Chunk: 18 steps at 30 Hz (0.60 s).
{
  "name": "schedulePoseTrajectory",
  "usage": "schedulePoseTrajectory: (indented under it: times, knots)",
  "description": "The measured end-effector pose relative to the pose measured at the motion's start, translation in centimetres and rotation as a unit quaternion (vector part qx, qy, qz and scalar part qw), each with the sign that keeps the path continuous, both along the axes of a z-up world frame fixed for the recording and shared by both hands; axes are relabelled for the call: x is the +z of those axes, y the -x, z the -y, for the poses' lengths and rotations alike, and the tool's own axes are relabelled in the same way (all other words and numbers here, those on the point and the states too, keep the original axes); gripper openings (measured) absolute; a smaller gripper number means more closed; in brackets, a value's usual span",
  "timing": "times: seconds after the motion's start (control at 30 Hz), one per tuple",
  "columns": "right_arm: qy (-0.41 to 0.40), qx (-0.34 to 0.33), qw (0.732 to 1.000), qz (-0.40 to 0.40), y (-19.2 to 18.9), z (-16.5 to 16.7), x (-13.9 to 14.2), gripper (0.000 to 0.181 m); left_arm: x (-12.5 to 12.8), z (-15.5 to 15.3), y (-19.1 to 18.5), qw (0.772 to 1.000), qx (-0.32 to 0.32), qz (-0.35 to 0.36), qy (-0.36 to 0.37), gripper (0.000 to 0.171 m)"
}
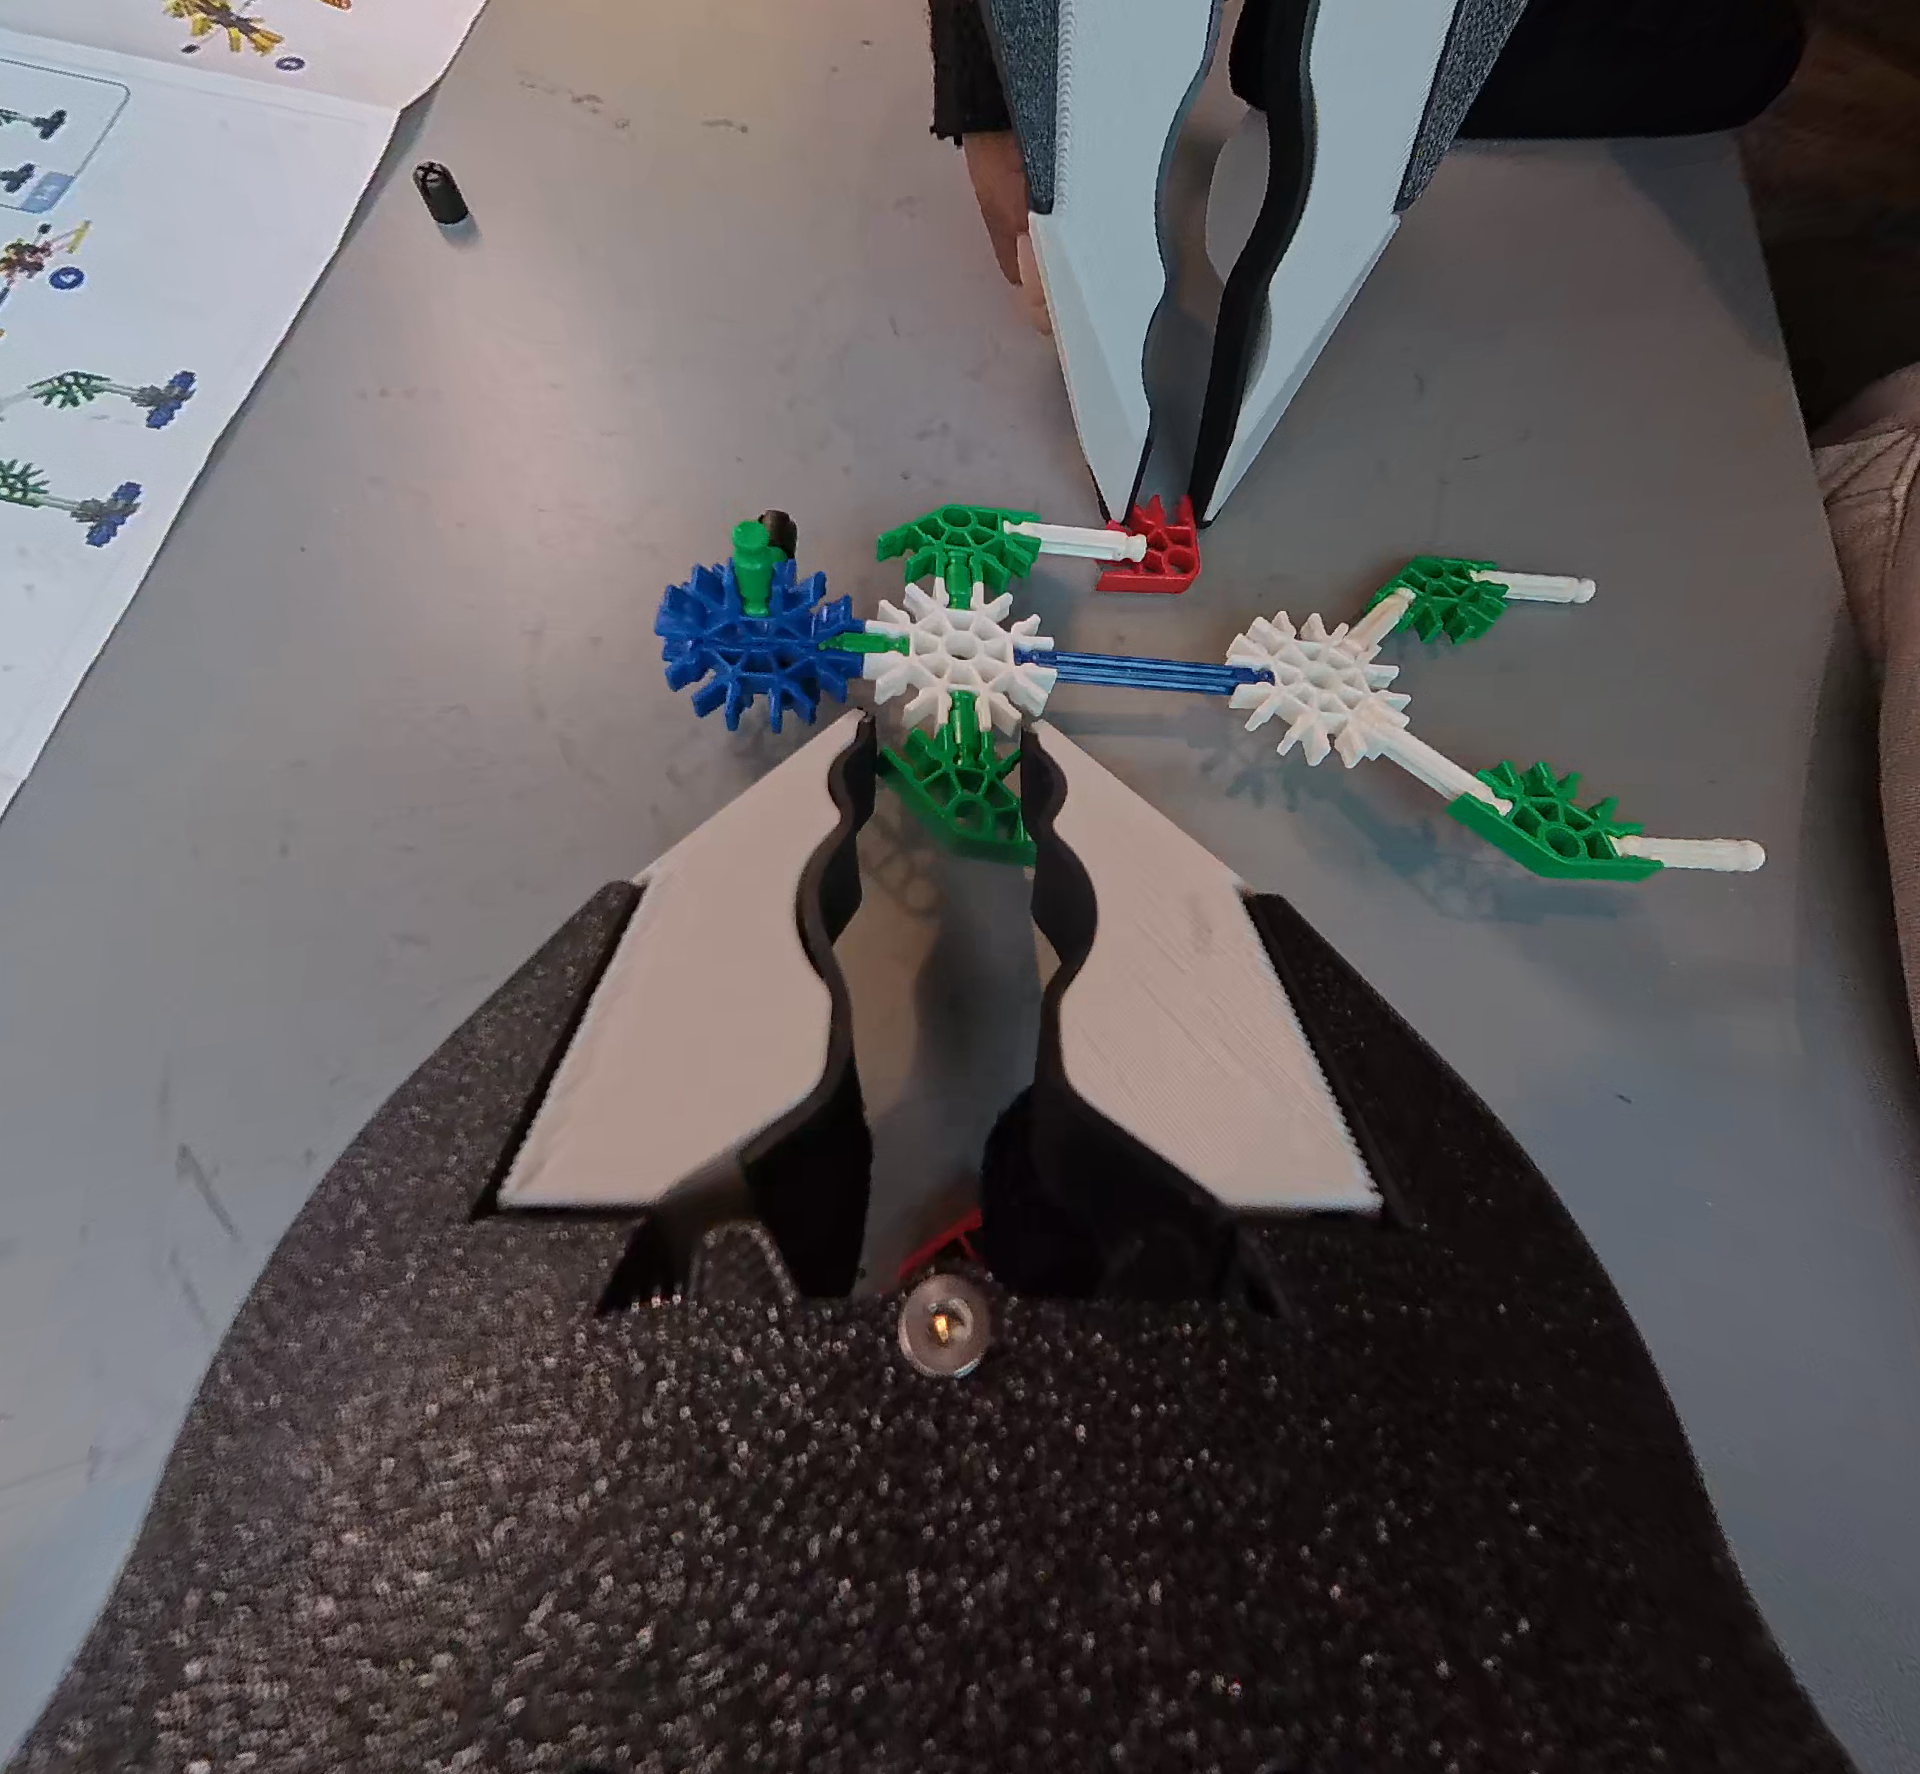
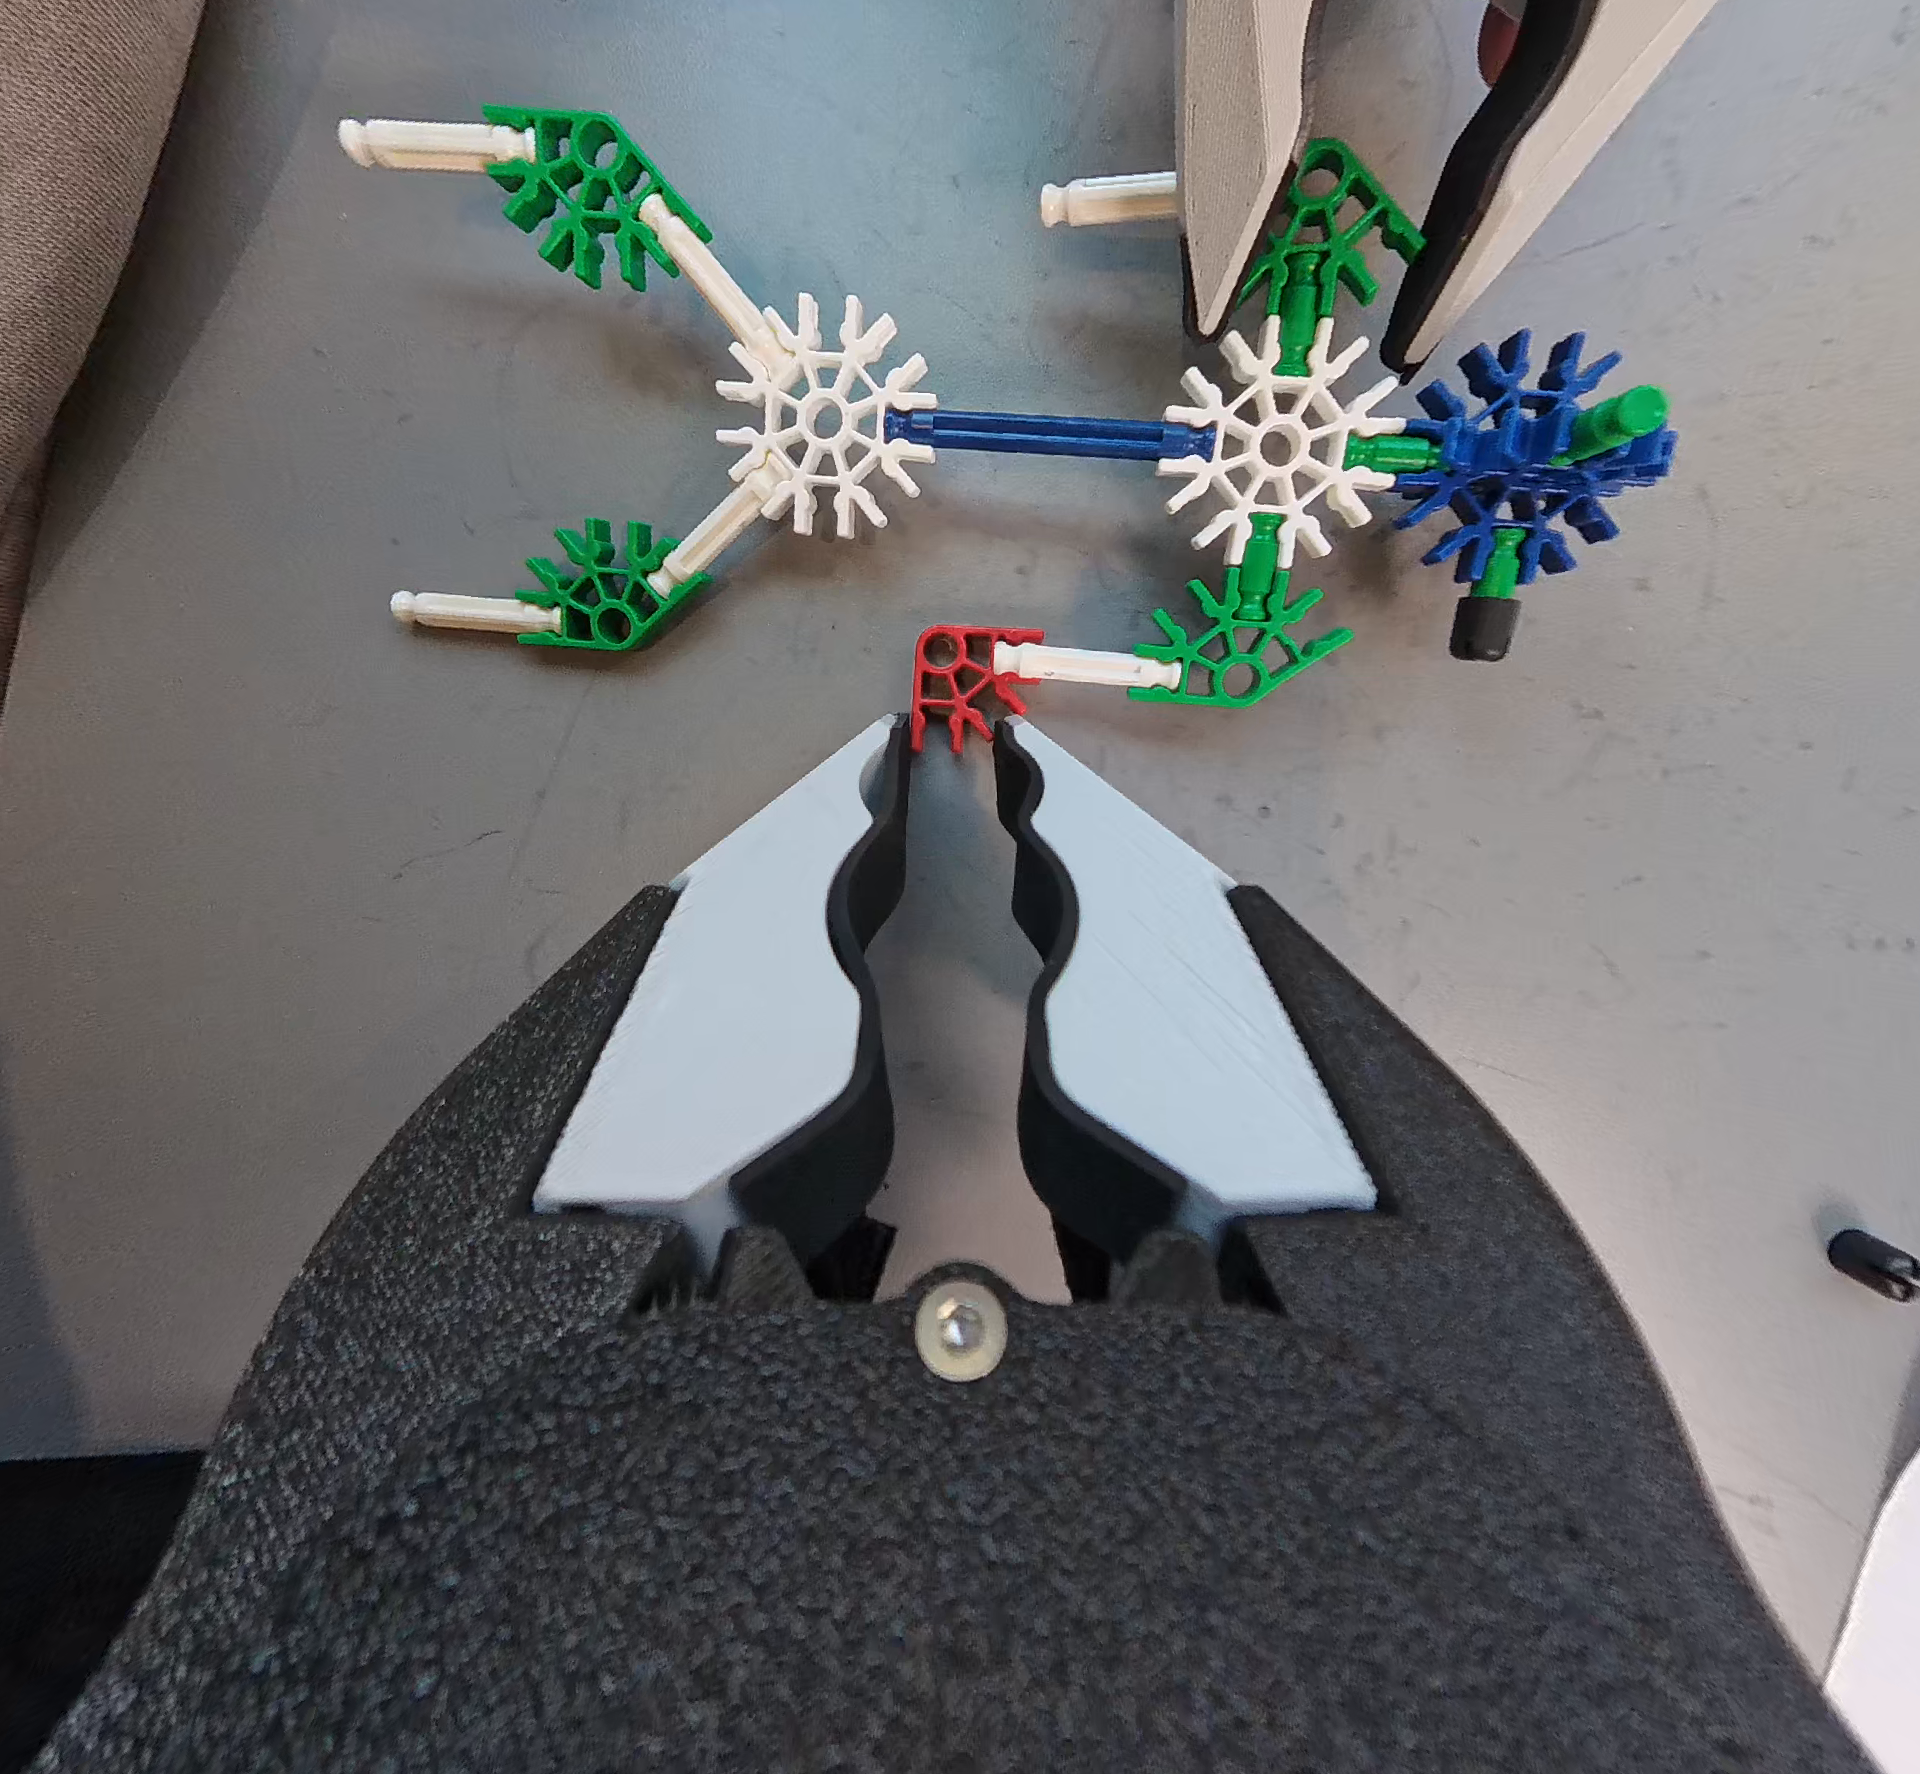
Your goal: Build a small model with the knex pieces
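A toy rod-and-connector model (image 1: 1143,670) lies flat on the grey table: two white snowflake connectors (image 2: 826,420) joined by a blue rod (image 2: 1039,436), blue snowflakes (image 2: 1507,467) at one end, and green connectors with white rods. My left gripper (image 1: 945,727) is shut on a green connector (image 1: 961,794) beside the white snowflake; it also shows in the right wrist view (image 2: 1299,348). My right gripper (image 2: 948,725) is shut on a red corner connector (image 2: 961,680) that sits on the end of a white rod (image 2: 1091,664). It also shows in the left wrist view (image 1: 1161,516).
Printed instruction sheets (image 1: 156,218) lie at the table's left. A small black cap (image 1: 442,192) lies loose near them and shows in the right wrist view (image 2: 1875,1262). A person's hand (image 1: 997,207) holds the right gripper. Grey-brown fabric (image 2: 83,166) borders the table. Spacing between my two grippers at the tips: around 8 centimeters.
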State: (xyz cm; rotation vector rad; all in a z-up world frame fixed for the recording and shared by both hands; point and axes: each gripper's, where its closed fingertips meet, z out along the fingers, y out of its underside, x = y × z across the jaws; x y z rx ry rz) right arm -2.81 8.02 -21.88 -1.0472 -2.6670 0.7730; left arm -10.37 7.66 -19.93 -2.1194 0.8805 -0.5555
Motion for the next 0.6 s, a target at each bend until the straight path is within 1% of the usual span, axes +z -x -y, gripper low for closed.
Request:
schedulePoseTrajectory:
  times: [0.47, 0.53, 0.6]
  knots:
    - [0.001, 0.002, 1.000, 0.003, -0.1, 0.1, 0.1, 0.015, -0.4, 0.1, 0.0, 1.000, -0.002, -0.005, 0.006, 0.026]
    - [0.009, -0.003, 1.000, 0.004, -0.1, 0.1, 0.4, 0.019, -0.5, 0.1, 0.0, 1.000, -0.002, -0.006, 0.007, 0.026]
    - [0.032, -0.013, 0.999, -0.005, 0.2, 0.3, 1.6, 0.022, -0.5, 0.1, 0.0, 1.000, -0.002, -0.006, 0.008, 0.026]
